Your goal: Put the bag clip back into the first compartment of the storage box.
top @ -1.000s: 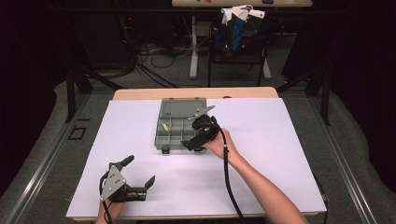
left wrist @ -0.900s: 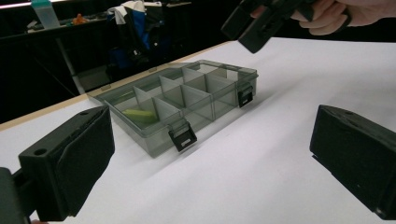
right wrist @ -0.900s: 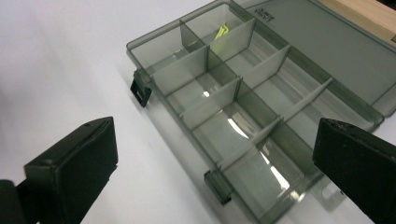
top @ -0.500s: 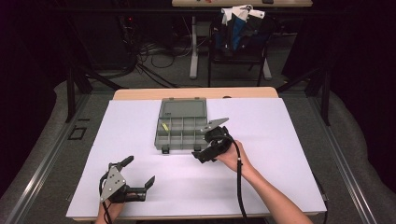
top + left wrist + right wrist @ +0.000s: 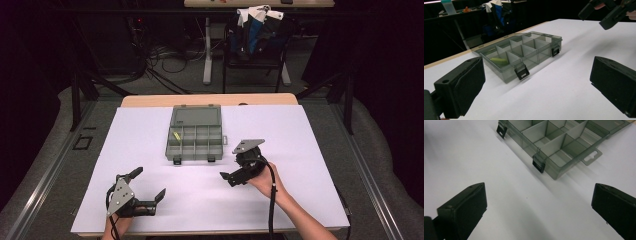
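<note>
A grey see-through compartment box [image 5: 195, 134] lies in the middle of the white table, its lid folded open flat at the back. Two black latches face the person. A small yellow-green piece [image 5: 176, 135] lies in a left compartment, also seen from the left gripper [image 5: 498, 60]. My left gripper [image 5: 148, 183] rests at the front left, open and holding nothing, with the box [image 5: 524, 53] ahead of its jaws. My right gripper [image 5: 231, 178] hovers just right of the box's front corner, open and holding nothing. Its own view has the box [image 5: 559, 142] beyond its jaws.
The white table cover [image 5: 310, 150] spreads wide on both sides of the box. Beyond the far edge stands a chair [image 5: 255, 30] draped with cloth, with cables on the floor. The right gripper [image 5: 609, 12] appears at the top right of the left gripper view.
The right gripper has drawn back from over the box toward the person and to the right. The left gripper and the box have stayed put.
</note>
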